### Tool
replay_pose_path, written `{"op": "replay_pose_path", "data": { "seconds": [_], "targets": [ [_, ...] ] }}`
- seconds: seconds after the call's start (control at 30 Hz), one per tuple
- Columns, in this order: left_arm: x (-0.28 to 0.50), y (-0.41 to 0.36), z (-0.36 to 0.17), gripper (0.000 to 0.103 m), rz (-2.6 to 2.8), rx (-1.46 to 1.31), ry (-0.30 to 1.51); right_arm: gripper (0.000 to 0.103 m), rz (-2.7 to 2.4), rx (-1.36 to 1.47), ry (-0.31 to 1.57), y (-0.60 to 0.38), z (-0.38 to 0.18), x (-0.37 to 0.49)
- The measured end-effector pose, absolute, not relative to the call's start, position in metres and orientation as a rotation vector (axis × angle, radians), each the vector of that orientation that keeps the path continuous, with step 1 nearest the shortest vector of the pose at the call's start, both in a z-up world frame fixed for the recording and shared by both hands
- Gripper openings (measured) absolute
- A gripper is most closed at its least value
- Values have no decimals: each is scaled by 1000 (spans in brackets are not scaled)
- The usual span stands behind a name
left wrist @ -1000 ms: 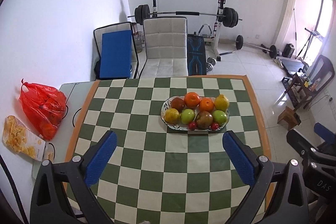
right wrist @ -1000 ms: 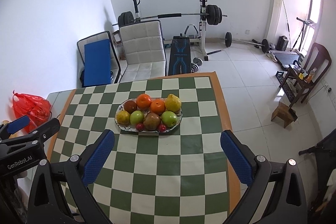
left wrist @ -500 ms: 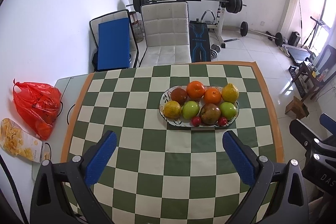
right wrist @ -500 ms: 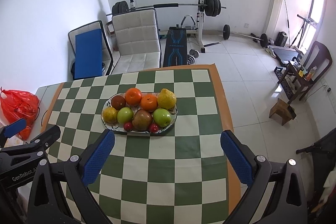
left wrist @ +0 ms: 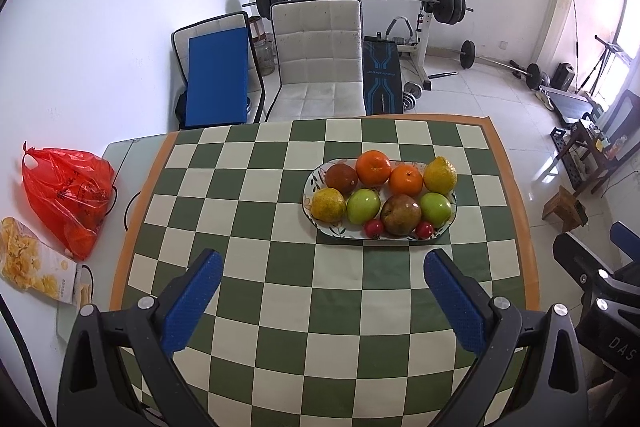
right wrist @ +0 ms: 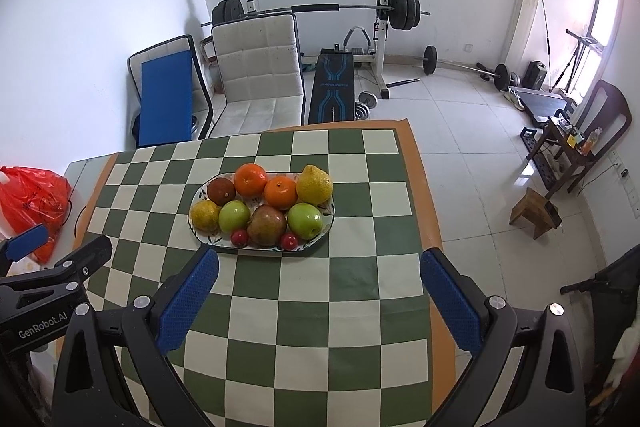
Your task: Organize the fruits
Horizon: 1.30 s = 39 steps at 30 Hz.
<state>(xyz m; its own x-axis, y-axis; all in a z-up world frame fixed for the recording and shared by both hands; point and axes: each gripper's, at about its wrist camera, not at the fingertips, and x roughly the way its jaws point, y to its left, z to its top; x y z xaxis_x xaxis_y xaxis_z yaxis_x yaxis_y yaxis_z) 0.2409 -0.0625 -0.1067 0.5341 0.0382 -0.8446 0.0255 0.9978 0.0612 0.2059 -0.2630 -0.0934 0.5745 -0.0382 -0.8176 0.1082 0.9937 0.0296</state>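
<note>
Plate (left wrist: 312, 183) on checkered surface (left wrist: 256, 267) holds two oranges, two green apples, two little red fruits; both tools gape, empty.

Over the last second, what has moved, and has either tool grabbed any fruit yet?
Both tools have come forward and lower toward the plate, which now looks larger and nearer in both wrist views. The left tool and right tool stay wide open; neither has taken hold of anything. All the fruit lies as it did: two oranges, two green apples, yellow pears and small red fruits in the same places.
</note>
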Motion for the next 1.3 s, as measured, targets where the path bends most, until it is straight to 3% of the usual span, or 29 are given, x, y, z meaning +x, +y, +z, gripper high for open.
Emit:
{"op": "replay_pose_path", "data": {
  "seconds": [1.3],
  "targets": [
    [232, -64, -96, 103, 6, 49, 966, 103, -106, 78, 933, -261, -81, 196]
  ]
}}
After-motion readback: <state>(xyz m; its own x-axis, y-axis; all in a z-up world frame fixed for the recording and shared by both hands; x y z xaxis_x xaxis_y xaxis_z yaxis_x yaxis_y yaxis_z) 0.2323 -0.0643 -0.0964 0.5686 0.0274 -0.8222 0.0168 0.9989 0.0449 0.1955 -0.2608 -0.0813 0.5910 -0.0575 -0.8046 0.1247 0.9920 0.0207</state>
